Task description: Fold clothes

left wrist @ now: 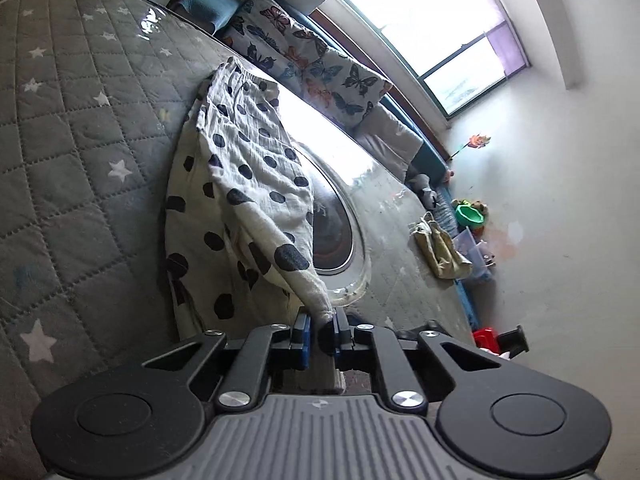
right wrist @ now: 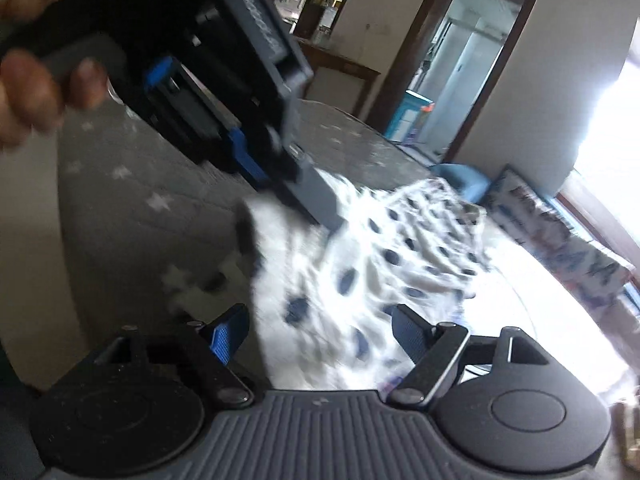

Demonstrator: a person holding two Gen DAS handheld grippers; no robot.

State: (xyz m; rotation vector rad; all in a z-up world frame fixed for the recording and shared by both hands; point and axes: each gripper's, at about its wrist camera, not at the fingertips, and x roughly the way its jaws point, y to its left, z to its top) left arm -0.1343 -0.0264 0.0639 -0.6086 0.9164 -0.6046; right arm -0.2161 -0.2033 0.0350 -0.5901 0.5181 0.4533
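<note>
A white garment with dark polka dots (left wrist: 240, 184) lies on the grey star-quilted bed (left wrist: 72, 128). My left gripper (left wrist: 322, 326) is shut on one corner of the garment and lifts that part off the bed. In the blurred right wrist view, my right gripper (right wrist: 316, 336) is open and empty just above the same polka-dot garment (right wrist: 380, 264). The left gripper's body (right wrist: 224, 92) and the hand holding it (right wrist: 28, 88) show above it at the upper left.
A butterfly-print pillow (left wrist: 316, 64) and a blue cushion (left wrist: 212, 10) lie at the bed's far edge under a bright window (left wrist: 432, 20). Toys and a beige bag (left wrist: 440, 252) sit beside the wall. A doorway (right wrist: 460, 68) and a wooden table (right wrist: 340, 68) show beyond the bed.
</note>
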